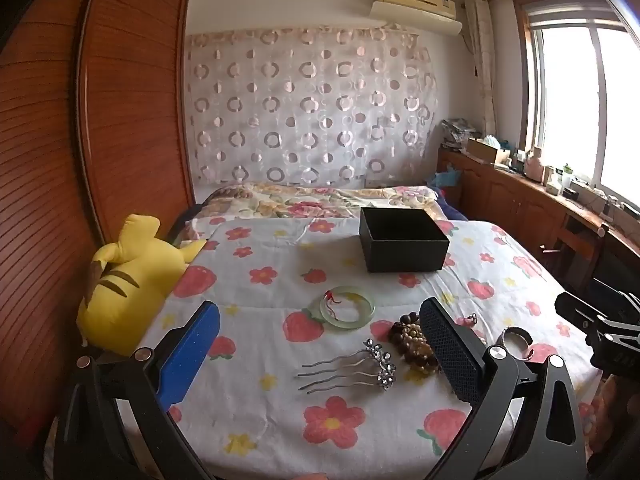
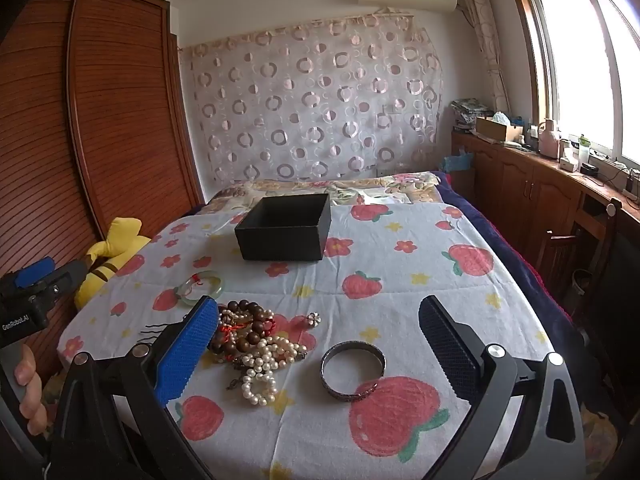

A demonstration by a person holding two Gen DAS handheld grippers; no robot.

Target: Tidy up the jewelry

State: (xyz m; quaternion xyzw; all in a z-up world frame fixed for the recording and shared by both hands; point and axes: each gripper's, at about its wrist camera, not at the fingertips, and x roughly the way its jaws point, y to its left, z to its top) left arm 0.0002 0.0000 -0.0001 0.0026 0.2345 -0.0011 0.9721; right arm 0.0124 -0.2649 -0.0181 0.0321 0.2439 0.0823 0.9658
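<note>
Jewelry lies on a bed covered by a strawberry-print sheet (image 1: pixel 260 248). An open black box (image 1: pixel 404 240) (image 2: pixel 286 228) stands farther back. A green jade bangle (image 1: pixel 347 307) (image 2: pixel 201 287) lies nearest it. A rhinestone hair comb (image 1: pixel 352 368) sits between the fingers of my left gripper (image 1: pixel 320 320), which is open and holds nothing. Brown wooden beads (image 1: pixel 412 340) (image 2: pixel 248 328) tangle with a pearl strand (image 2: pixel 264 364). A dark metal bangle (image 2: pixel 354 370) lies between the fingers of my open right gripper (image 2: pixel 318 316). A small brooch (image 2: pixel 312 318) rests behind the pearls.
A yellow plush toy (image 1: pixel 128 284) (image 2: pixel 108 264) lies at the bed's left edge beside a wooden wardrobe (image 1: pixel 132 100). A cluttered wooden cabinet (image 2: pixel 532 176) runs under the window on the right. A person's hand (image 2: pixel 28 392) holds the left gripper's handle.
</note>
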